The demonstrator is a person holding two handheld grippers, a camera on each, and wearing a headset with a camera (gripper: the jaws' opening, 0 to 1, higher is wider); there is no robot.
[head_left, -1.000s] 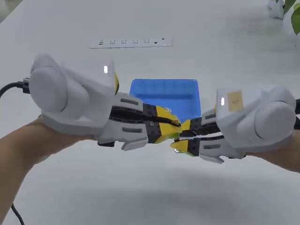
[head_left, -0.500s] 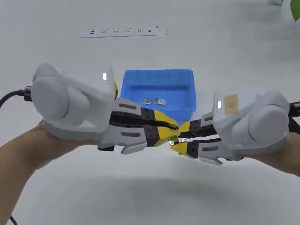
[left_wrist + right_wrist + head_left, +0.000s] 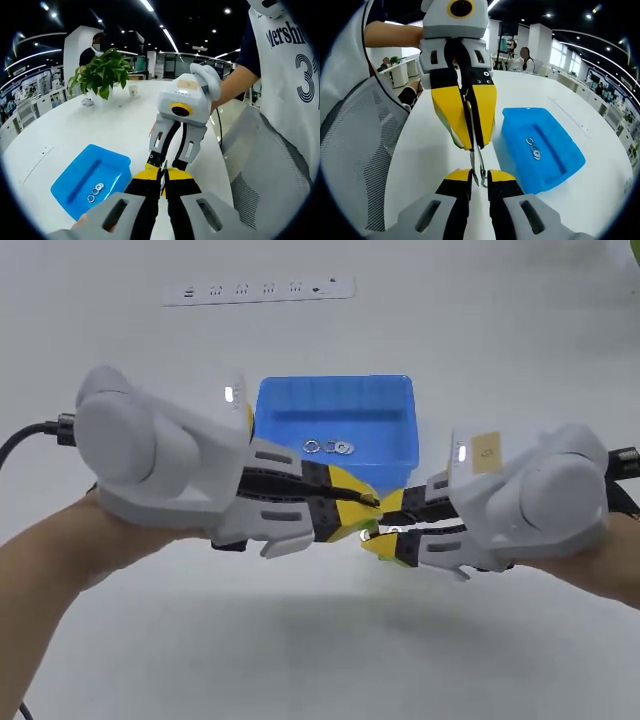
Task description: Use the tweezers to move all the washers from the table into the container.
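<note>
The left gripper [image 3: 474, 144] is clenched on the tweezers [image 3: 471, 162], whose two thin metal legs run out from between its yellow jaws. Their tips reach into the narrow gap between the jaws of the right gripper [image 3: 480, 176]. Those jaws are drawn close on either side of the tips, but whether they press on the legs cannot be told. In the head view the two grippers meet nose to nose above the white table [image 3: 320, 640], held just in front of the near wall of the blue container [image 3: 300, 410]. Three washers [image 3: 328, 447] lie in a short row on the container's floor, toward its middle, touching or nearly so. A small bright spot shows at the right gripper's tips in the head view, too small to identify. A white power strip [image 3: 258, 289] lies beyond the container, toward the table's far side. In the left gripper view a potted plant [image 3: 102, 72] stands on the table well beyond the container
</note>
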